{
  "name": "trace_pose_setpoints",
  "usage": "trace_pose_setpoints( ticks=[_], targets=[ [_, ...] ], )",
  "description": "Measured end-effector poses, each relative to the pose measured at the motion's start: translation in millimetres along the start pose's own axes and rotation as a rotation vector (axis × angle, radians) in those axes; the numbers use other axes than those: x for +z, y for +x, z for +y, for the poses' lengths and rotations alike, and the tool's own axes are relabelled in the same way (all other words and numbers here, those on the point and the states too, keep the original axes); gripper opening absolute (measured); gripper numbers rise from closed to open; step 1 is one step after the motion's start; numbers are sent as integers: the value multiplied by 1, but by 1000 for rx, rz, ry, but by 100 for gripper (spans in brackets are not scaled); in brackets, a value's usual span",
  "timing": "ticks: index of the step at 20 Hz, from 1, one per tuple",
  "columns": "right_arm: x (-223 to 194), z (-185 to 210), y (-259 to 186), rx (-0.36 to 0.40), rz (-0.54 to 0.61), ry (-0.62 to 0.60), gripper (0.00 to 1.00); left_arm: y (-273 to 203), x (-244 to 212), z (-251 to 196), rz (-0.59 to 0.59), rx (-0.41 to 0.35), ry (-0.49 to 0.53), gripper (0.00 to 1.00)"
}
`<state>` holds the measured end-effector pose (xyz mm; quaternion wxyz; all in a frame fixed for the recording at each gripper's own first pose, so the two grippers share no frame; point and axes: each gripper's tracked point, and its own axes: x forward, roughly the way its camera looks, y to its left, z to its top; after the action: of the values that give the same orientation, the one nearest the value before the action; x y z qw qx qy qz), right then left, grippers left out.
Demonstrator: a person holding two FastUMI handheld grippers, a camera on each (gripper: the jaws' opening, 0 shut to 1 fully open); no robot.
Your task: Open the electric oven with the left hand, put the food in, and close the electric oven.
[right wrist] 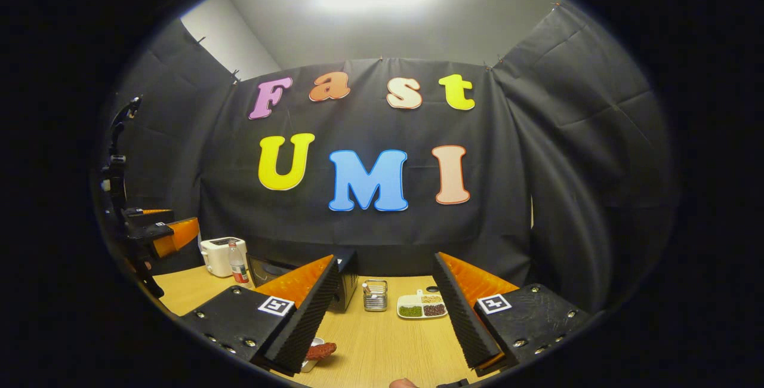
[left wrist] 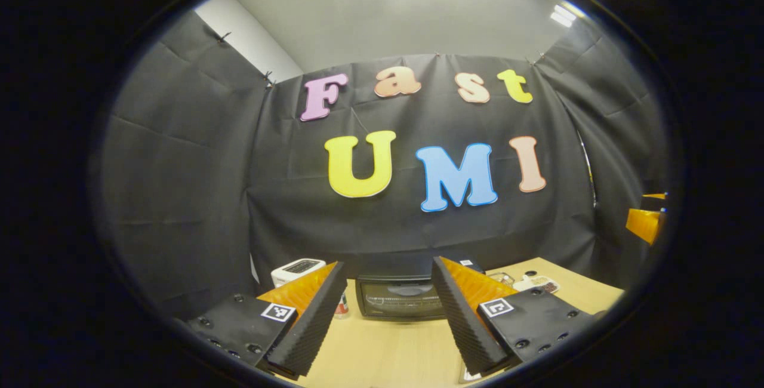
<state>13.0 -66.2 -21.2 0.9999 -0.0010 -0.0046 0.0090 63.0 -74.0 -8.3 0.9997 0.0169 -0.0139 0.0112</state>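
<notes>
At the back of the wooden table [left wrist: 388,346], against the black cloth wall, the electric oven [left wrist: 399,297] was seen in the left gripper view with its glass door shut. It was framed between the two fingers of the left gripper [left wrist: 388,316], which were spread wide apart with nothing held between them and were raised clear of the table, well short of the oven. A white toaster [left wrist: 296,268] was seen just to the left of the oven, and a small bottle [left wrist: 342,305] stood between the two, partly hidden by the left finger. To the right of the oven a divided dish [left wrist: 537,284] lay on the table.

In the right gripper view the right gripper [right wrist: 385,316] was likewise spread open and empty above the table. The food [right wrist: 320,350], a reddish-brown piece, was seen on a small white plate [right wrist: 310,364] at the near edge of the table, just beside the tip of the left-hand finger and partly covered by it. Farther back a small wire basket [right wrist: 375,295] and the divided dish [right wrist: 422,306] with green and dark fillings were set side by side. The oven [right wrist: 343,286] was largely hidden behind the left-hand finger, with the toaster [right wrist: 219,255] and the bottle [right wrist: 239,268] to its left. At the far left of that view the other gripper [right wrist: 170,236] was seen held up in the air.
</notes>
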Motion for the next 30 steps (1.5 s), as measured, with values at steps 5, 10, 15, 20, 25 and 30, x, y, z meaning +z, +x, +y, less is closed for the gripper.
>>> trace_pose_setpoints(
  ticks=[5, 10, 15, 20, 25, 30],
  targets=[
    [4, 1, 14, -50, -14, -1, 96, 53, -9, -9, -1, -51, -1, 100],
    [3, 5, 33, -101, -2, -14, 96, 104, -28, -19, 16, -104, -10, 100],
    [4, 5, 49, -166, -5, -37, 96, 154, -55, -33, 52, -164, -24, 100],
    [-5, 0, 60, -231, 36, -50, 96, 201, -87, -47, 89, -208, -22, 99],
    [-13, -8, 63, -302, 68, -84, 95, 235, -124, -55, 147, -233, -30, 90],
    [-22, -13, 61, -349, 106, -78, 96, 266, -160, -59, 196, -238, -20, 100]
  ],
)
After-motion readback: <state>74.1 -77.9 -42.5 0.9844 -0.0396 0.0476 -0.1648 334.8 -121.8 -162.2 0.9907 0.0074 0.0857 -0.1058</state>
